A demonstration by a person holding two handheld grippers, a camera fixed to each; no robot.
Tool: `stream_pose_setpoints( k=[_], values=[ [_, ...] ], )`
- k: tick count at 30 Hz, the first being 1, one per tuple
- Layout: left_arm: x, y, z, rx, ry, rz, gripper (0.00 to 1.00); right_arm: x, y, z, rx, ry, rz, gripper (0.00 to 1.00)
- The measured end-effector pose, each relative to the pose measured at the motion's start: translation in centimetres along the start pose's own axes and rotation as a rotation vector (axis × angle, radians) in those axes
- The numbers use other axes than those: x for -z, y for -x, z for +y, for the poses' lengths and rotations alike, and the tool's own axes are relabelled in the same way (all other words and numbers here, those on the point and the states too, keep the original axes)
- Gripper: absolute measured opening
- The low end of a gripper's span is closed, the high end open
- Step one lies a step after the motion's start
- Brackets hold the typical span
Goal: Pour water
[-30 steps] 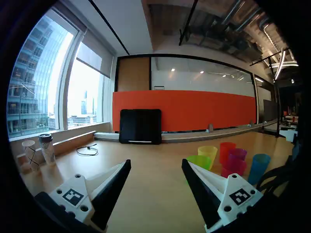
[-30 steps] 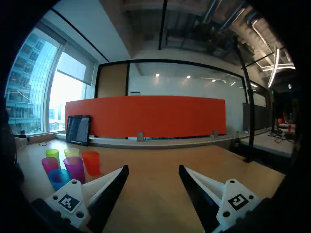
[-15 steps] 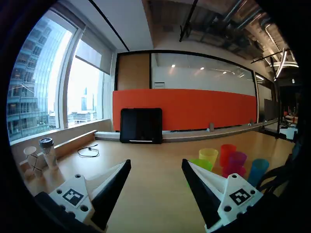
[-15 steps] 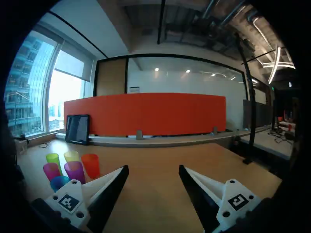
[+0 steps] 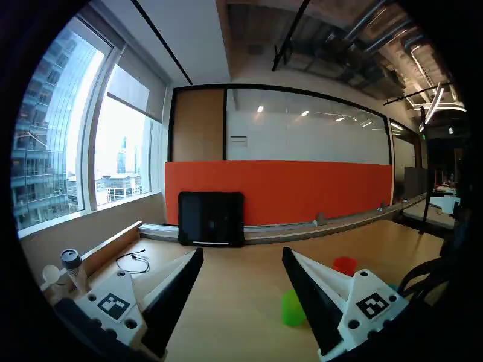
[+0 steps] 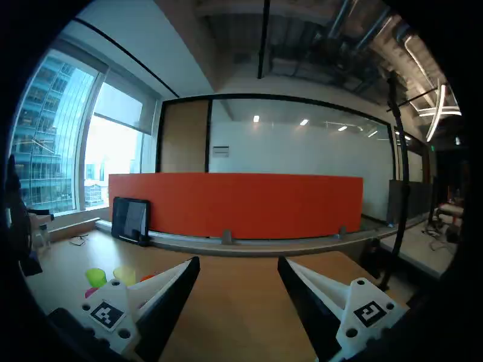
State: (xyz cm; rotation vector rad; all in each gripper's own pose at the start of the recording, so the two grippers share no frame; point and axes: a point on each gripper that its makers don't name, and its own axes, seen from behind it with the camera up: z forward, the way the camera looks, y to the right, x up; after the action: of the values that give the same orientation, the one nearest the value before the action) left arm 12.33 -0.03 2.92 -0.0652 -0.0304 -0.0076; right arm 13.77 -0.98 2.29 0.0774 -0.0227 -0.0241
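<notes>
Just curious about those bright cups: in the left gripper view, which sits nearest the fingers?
The green cup, low beside one finger; the red cup stands farther back.

Four coloured cups (image 6: 95, 277) in sight, one tablet (image 5: 211, 218), one cable (image 5: 134, 260).

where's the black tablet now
In the left gripper view the black rectangular tablet stands propped against the long orange partition, left of centre, right of the thin black cable.
</notes>
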Motion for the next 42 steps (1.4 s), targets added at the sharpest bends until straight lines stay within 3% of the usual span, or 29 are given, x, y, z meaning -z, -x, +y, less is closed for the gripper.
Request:
stream_pose_setpoints(
  k=[11, 17, 26, 32, 42],
  values=[
    [-1.3, -7.2, 0.2, 0.007, 0.042, 0.021, 0.97, -0.5, -6.2, -0.1, 0.0, -0.026, 0.008, 1.0],
    [-1.8, -9.6, 0.4, 0.007, 0.068, 0.015, 0.97, -0.7, -8.6, -0.5, -0.008, -0.047, 0.022, 1.0],
    [-2.7, -9.7, 1.4, -0.02, 0.152, 0.005, 0.97, -0.7, -8.8, -2.2, 0.004, -0.125, 0.002, 1.0],
    [-3.0, -8.8, 3.0, -0.027, 0.234, -0.031, 0.97, -0.4, -8.6, -4.1, 0.014, -0.219, -0.004, 1.0],
    [-2.4, -9.1, 6.1, 0.004, 0.365, -0.026, 0.97, 0.1, -7.9, -7.5, 0.018, -0.369, -0.022, 1.0]
  ],
)
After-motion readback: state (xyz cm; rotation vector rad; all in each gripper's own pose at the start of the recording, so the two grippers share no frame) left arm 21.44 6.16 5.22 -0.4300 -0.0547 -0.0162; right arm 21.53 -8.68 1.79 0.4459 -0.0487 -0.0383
